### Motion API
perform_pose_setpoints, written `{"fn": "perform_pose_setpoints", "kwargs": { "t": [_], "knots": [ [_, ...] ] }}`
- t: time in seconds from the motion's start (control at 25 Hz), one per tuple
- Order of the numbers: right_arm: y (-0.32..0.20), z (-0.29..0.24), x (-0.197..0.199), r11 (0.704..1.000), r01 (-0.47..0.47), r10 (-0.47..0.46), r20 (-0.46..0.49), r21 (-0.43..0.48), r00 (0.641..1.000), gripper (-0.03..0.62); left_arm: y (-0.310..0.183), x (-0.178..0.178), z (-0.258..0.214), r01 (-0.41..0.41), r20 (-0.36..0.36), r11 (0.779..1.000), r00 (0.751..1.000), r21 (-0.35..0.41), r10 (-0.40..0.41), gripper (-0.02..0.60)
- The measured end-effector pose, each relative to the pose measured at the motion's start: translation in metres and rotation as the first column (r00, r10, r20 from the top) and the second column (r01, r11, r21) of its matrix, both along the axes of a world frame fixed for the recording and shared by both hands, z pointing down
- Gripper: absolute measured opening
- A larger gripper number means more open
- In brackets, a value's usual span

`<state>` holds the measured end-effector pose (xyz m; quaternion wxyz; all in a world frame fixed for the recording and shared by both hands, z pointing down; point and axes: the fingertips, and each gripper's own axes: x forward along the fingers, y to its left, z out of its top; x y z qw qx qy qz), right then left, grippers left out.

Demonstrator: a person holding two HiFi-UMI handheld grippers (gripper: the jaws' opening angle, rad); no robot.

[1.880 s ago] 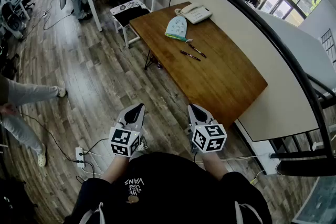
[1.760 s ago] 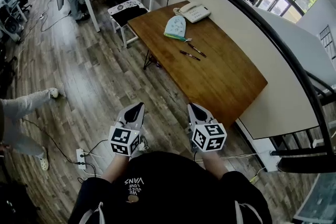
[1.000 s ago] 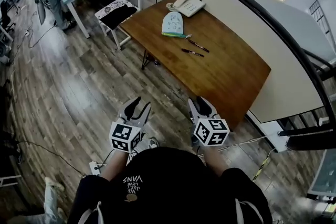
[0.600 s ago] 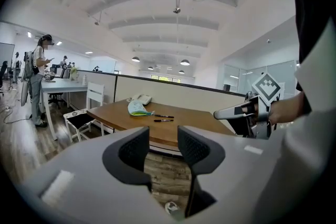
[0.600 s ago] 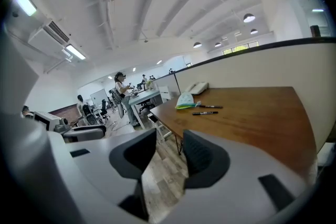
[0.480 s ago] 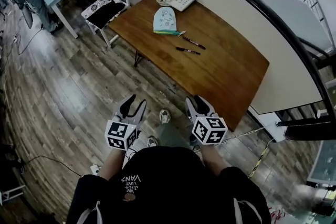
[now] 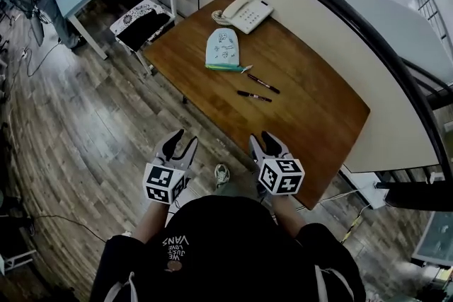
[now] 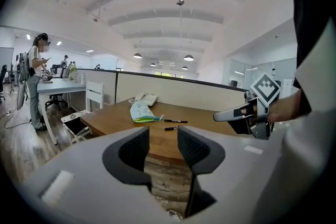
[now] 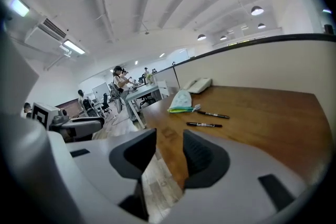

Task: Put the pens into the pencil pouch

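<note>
Overhead head view of a brown wooden counter (image 7: 318, 117) on a plank floor (image 7: 106, 124). A pale blue pouch (image 7: 221, 49) lies flat towards the counter's far left end, with a white phone (image 7: 244, 13) beyond it. Two black pens lie on bare wood just right of the pouch's near end, the far pen (image 7: 263, 83) and the near pen (image 7: 254, 96), close together but not touching. The left hand-held gripper (image 7: 180, 142) and the right hand-held gripper (image 7: 262, 141) hang side by side at the counter's near edge, well short of the pens. This view alone shows how the pens lie from above.

The left gripper view shows what the head view cannot. Its jaws stand apart with nothing between them, and floor shows through the gap. The right hand-held gripper sits off to one side. The right gripper view shows its jaws likewise parted and empty. Both gripper views look low across the counter to the pouch, pens and phone, under a white ceiling with lamps.
</note>
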<state>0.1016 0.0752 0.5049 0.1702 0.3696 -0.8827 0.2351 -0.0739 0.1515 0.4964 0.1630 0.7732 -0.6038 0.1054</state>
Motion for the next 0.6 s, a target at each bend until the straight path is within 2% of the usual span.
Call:
{"fn": "perform_pose_setpoints", "kwargs": {
  "t": [0.28, 0.6],
  "knots": [
    [-0.053, 0.018, -0.005, 0.998, 0.058, -0.059, -0.048, -0.032, 0.997, 0.126, -0.055, -0.009, 0.008, 0.039, 0.003, 0.999, 0.999, -0.036, -0.038, 0.153],
    [-0.091, 0.041, 0.009, 0.997, 0.060, -0.065, -0.104, -0.053, 0.992, 0.126, -0.086, -0.014, 0.025, 0.014, 0.058, 0.996, 0.998, -0.093, -0.008, 0.153]
  ]
}}
